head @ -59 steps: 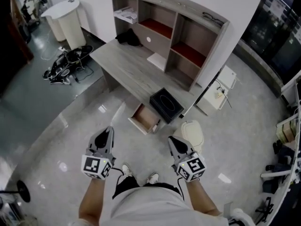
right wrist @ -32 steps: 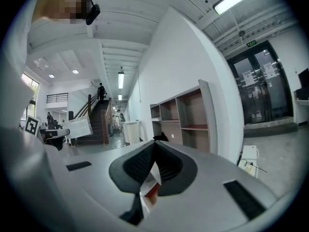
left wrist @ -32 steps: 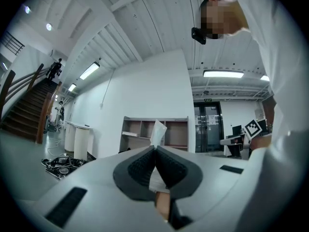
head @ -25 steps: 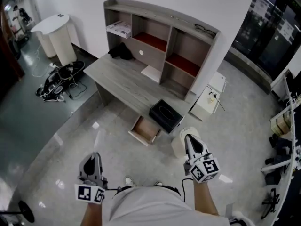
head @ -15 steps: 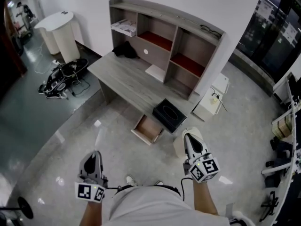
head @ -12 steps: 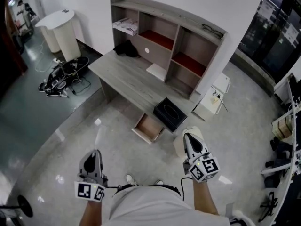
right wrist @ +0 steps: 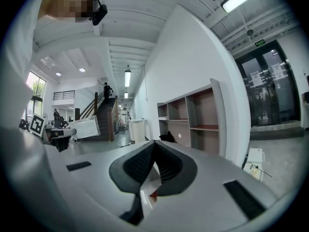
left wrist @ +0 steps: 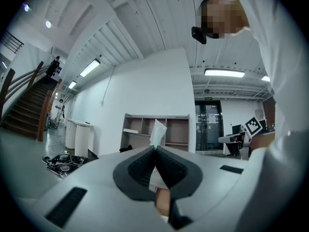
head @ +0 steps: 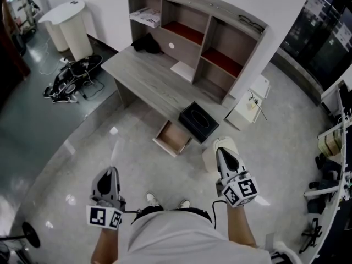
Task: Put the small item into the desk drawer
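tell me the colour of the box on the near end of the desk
The box is black; the head view shows it best.

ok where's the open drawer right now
Head view, centre: the open drawer juts from the near edge of the desk, just left of the black box.

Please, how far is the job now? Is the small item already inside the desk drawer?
Done: the light wooden drawer under the grey wooden desk stands open. In hand: the left claw is shut on a small white paper-like item; the right claw is shut, with nothing seen in it. Left: the drawer is apart from both claws, so the item must be carried there and dropped in.
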The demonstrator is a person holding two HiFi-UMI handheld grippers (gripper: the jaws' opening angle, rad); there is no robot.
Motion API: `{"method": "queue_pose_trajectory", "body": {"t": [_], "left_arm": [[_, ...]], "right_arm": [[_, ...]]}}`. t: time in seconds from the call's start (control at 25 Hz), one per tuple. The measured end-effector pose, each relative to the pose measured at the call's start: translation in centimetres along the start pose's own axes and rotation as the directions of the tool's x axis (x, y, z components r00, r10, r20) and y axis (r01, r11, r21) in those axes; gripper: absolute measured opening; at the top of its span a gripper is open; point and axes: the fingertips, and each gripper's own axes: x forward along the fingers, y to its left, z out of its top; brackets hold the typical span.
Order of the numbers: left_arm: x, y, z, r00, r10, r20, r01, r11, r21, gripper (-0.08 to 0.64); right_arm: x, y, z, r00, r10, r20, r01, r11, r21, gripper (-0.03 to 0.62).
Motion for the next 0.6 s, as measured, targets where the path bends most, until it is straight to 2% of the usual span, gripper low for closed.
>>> {"method": "queue_pose_trajectory", "body": {"t": [0.28, 0.6], "left_arm": [[0.5, -1.3, -1.1, 1.0, -0.015, -0.018, 0.015, 1.0, -0.008, 0.02], [0.3, -1.3, -2.2, 0.999, 0.001, -0.039, -0.002, 1.0, -0.026, 0.018]], "right_arm": [[-0.2, -0.2, -0.9, 1.0, 0.004, -0.015, -0.004, 1.0, 0.009, 0.021], [-0.5, -0.4, -1.8, 1.0, 0.008, -0.03, -0.007, 1.0, 0.013, 0.021]]}}
